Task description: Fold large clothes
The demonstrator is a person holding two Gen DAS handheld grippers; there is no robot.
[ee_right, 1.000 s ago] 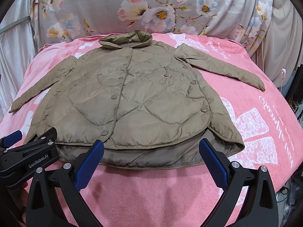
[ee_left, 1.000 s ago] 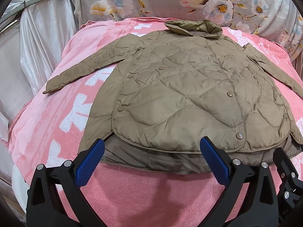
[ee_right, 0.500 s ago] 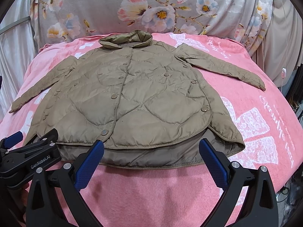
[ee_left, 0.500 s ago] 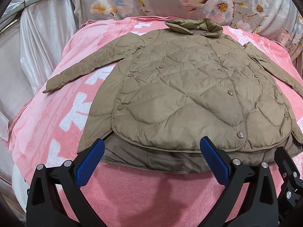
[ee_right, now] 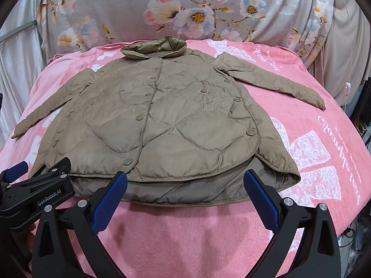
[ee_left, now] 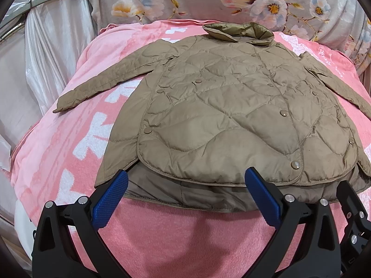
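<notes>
A tan quilted jacket (ee_left: 231, 115) (ee_right: 162, 120) lies flat and buttoned on a pink blanket (ee_left: 174, 236) (ee_right: 190, 231), collar at the far side, both sleeves spread outward. Its left sleeve (ee_left: 109, 83) points to the left edge; its right sleeve (ee_right: 276, 83) reaches toward the right. My left gripper (ee_left: 185, 197) hovers open just short of the hem, nothing between its blue pads. My right gripper (ee_right: 184, 194) is open too, at the hem's middle, holding nothing. The left gripper's body (ee_right: 34, 192) shows at the lower left of the right wrist view.
A floral cloth (ee_right: 185, 11) hangs behind the bed. A shiny white curtain (ee_left: 41, 46) stands at the left. A white cord with a small switch (ee_right: 346, 88) hangs at the right edge. The blanket falls away at both sides.
Both grippers have crept slightly forward toward the hem. The jacket has not moved and both grippers stay open.
</notes>
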